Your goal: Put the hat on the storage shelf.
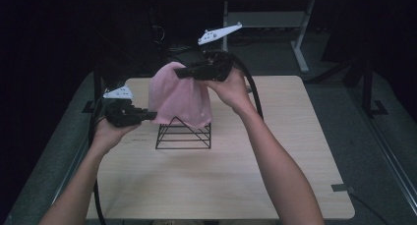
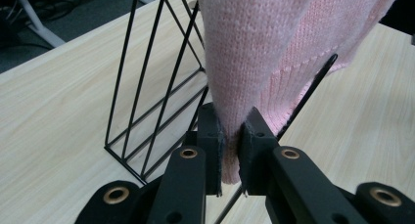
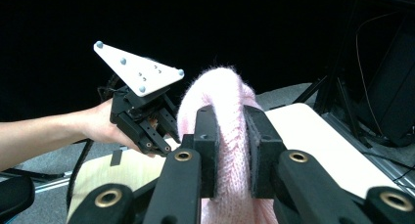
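Leftmost, the left gripper was clenched on the lower edge of a pink knit garment; in the left gripper view its jaws pinched a fold of the knit just beside a black wire rack. The garment was pale pink, of a fine, slightly fuzzy knit, with a thicker band along its hem. It hung draped over the top of the black wire rack, which stood on the light wooden counter, near its far middle. Further right, the right gripper was grasping the garment at its upper part, held above the rack; in the right gripper view its jaws closed on a rounded hump of the pink knit, with the left gripper and its grey three-cornered plate farther off. Small dark marks showed on the counter left of the rack, too small to read.
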`<action>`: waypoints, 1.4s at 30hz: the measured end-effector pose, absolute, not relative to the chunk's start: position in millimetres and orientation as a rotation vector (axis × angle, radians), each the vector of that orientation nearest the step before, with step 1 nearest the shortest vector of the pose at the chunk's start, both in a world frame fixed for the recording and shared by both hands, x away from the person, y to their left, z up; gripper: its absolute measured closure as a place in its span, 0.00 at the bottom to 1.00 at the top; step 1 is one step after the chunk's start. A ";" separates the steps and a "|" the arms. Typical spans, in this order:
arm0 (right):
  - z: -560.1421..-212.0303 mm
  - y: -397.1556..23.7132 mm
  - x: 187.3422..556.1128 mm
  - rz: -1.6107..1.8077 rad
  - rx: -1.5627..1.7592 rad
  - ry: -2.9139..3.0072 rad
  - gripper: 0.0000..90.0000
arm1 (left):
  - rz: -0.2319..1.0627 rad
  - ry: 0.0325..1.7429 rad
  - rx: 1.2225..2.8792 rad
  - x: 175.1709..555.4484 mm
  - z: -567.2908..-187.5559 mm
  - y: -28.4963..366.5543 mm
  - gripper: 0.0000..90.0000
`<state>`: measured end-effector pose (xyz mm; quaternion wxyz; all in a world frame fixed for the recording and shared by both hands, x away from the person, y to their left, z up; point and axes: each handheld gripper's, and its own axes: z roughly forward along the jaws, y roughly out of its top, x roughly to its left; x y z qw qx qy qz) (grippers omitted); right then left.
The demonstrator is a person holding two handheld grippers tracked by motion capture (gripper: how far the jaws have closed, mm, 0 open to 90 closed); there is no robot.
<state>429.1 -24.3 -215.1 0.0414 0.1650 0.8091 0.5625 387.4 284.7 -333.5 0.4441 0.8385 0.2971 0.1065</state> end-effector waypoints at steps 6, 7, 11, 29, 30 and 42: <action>-218.6 -22.6 425.4 1.715 0.514 2.490 0.86 | 0.263 0.734 2.104 387.8 -336.2 283.0 0.90; -219.2 -22.7 425.0 1.709 0.510 2.492 0.86 | 0.263 0.734 2.104 387.8 -336.2 283.0 0.90; -224.1 -22.6 425.1 1.716 0.526 2.504 0.85 | 0.258 0.737 2.118 388.0 -342.7 282.8 0.90; -255.9 -13.7 421.5 1.663 0.567 2.594 0.85 | 0.232 0.788 2.179 385.5 -373.4 285.5 0.91; -259.0 -13.5 421.9 1.657 0.568 2.603 0.85 | 0.236 0.792 2.189 386.1 -376.5 285.0 0.91; -284.0 -13.1 421.7 1.654 0.609 2.637 0.85 | 0.210 0.826 2.248 389.8 -392.3 283.6 0.91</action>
